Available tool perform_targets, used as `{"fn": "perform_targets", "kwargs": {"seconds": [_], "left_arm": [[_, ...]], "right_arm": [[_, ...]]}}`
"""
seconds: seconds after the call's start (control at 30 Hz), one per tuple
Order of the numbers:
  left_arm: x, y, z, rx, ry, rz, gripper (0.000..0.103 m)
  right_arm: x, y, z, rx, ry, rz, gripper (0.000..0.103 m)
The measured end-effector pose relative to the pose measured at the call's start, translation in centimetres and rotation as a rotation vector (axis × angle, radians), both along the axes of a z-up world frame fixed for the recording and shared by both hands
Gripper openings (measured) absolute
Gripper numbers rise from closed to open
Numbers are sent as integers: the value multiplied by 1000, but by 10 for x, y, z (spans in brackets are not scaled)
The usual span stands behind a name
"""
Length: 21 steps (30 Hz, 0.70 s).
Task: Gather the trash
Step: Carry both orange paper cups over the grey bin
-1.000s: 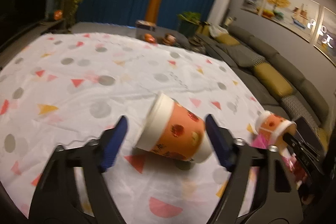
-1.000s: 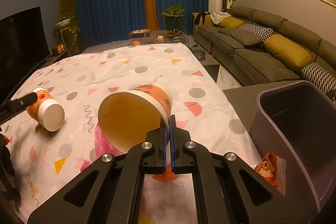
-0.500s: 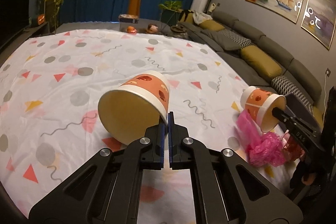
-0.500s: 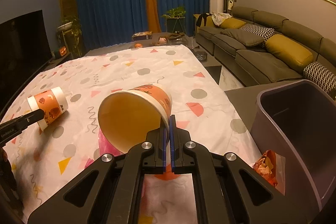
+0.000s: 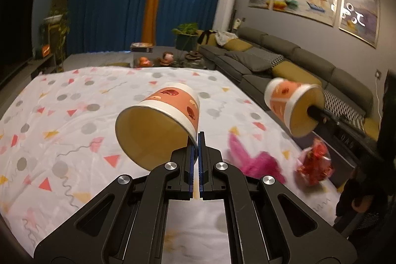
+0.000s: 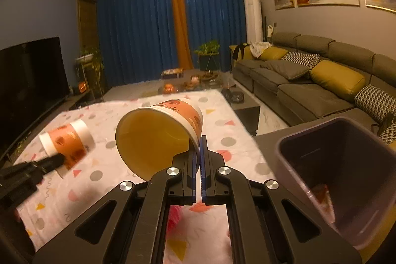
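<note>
Each of the 2 grippers is clamped on the rim of an orange paper cup held above the patterned sheet: left gripper (image 5: 197,140) on one cup (image 5: 160,125), right gripper (image 6: 199,144) on the other (image 6: 158,135). Best carry the right cup mouth-down over the grey plastic bin (image 6: 297,152) before opening.

Left claw (image 5: 197,140) pinching paper cup (image 5: 158,125) rim above patterned tablecloth (image 5: 74,100).

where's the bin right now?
The bin sits at the lower right of the right wrist view, past the tablecloth edge and in front of the sofa, right of the cup in the right gripper.
</note>
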<state>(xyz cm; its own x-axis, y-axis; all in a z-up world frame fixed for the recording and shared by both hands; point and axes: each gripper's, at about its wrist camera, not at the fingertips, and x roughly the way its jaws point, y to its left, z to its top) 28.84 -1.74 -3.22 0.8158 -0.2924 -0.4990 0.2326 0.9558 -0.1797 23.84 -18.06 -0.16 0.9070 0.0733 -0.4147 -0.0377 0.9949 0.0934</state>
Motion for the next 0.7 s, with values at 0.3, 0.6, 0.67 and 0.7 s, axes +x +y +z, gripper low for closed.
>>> {"fn": "perform_targets", "kwargs": {"seconds": [0.3, 0.6, 0.67, 0.7], "left_arm": [[-36, -74, 19, -15, -37, -137, 2], [-56, -147, 4, -18, 0, -277, 2], [-55, -158, -2, -20, 16, -295, 2], [-55, -164, -4, -17, 19, -302, 2]], "right_arm": [[-54, -43, 21, -24, -48, -71, 4], [-86, -89, 17, -18, -49, -172, 4], [-90, -97, 16, -15, -49, -188, 4], [-91, -99, 14, -14, -47, -196, 4]]}}
